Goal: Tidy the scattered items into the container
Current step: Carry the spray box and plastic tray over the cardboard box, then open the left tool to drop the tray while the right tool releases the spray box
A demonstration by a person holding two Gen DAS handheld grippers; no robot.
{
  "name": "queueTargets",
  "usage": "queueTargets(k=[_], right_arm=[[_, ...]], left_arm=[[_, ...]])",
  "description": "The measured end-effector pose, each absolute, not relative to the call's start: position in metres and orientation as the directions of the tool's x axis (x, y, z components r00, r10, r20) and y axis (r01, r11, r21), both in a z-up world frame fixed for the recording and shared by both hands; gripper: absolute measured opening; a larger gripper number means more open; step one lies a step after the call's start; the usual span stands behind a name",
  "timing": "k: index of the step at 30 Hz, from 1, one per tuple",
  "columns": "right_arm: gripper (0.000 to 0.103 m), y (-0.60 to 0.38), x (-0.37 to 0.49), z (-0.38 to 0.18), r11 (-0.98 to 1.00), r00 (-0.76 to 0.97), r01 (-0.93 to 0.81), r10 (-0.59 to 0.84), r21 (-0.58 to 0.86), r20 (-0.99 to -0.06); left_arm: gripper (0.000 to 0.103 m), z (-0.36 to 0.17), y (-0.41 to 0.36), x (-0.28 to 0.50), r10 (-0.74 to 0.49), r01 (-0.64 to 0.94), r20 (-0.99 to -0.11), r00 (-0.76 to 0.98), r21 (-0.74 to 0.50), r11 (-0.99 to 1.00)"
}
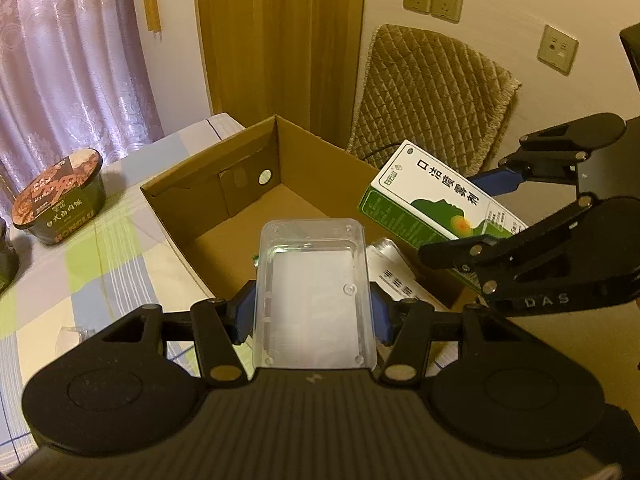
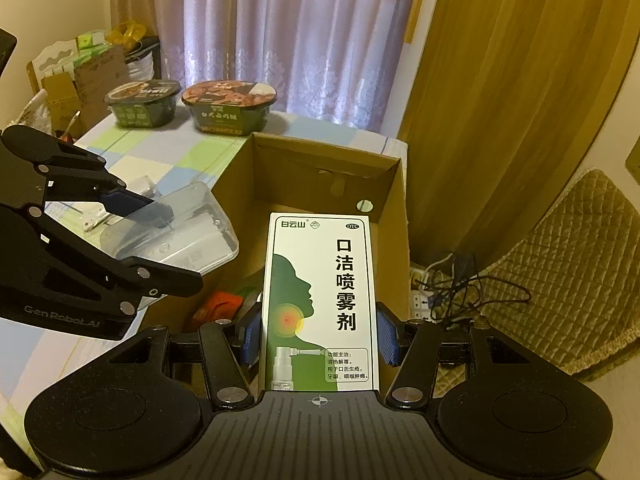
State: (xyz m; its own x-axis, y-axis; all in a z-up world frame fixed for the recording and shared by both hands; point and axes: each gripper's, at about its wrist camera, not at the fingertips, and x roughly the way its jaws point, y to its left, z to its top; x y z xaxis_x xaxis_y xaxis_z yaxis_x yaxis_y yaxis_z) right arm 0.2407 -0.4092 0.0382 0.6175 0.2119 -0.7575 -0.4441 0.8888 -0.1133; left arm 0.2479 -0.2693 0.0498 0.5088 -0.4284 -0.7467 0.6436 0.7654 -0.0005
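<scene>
Two tools, each with a load, both over the open cardboard box [image 1: 240, 216].

Left tool [image 1: 312, 312]: blue pads pressed against the long sides of a clear plastic tray [image 1: 314, 288], gripping it. Tray is rectangular, see-through, rounded corners, small round moulded studs near its edges, nothing visible inside. It hangs above the near edge of the box, long axis pointing forward.

Right tool [image 2: 318, 338]: clamped on a flat medicine carton [image 2: 320, 300], pads touching both long edges. Carton is white and green, a green head in profile with a red-orange spot at the throat, a spray bottle drawn low on the face, bold black Chinese characters down the right. In the left wrist view the same carton [image 1: 440, 196] sits tilted over the box's right wall.

Box: plain brown, flaps folded in, one round hole in the far wall. Inside on the floor: an orange-and-green packet [image 2: 220, 304] and a silver-white pack [image 1: 394, 276]; details unclear.

Counter [image 2: 168, 156] wears a checked cloth in pale green, yellow, lilac. Two instant-meal bowls [image 2: 230, 108] stand at its far end, side by side, well apart from the box.

Count: two tools, one tray, one carton, one box, two bowls.
</scene>
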Motion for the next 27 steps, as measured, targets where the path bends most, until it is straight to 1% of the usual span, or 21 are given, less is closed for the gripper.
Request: queueTargets(k=[6,10,16,27], right_arm=[[0.058,-0.409,0.263,0.031,0.895,0.616,-0.432,0.204,-0.110,-0.761],[0.058,-0.414,0.281,0.030,0.912,0.623,-0.401,0.205,-0.083,-0.755],[0.058,-0.415,0.301,0.023,0.915,0.623,-0.392,0.189,-0.093,-0.759],[0.058,-0.415,0.313,0.005,0.920,0.600,-0.385,0.184,-0.080,-0.778]], left_arm=[[0.051,0.044,-0.271,0.271,-0.417,0.621,-0.744,0.521,-0.004,0.784],[0.051,0.041,-0.274,0.284,-0.417,0.617,-0.737,0.532,0.000,0.787],[0.052,0.032,-0.280,0.299,-0.412,0.613,-0.738,0.535,0.003,0.790],[0.052,0.015,-0.286,0.313,-0.402,0.606,-0.744,0.533,0.004,0.795]])
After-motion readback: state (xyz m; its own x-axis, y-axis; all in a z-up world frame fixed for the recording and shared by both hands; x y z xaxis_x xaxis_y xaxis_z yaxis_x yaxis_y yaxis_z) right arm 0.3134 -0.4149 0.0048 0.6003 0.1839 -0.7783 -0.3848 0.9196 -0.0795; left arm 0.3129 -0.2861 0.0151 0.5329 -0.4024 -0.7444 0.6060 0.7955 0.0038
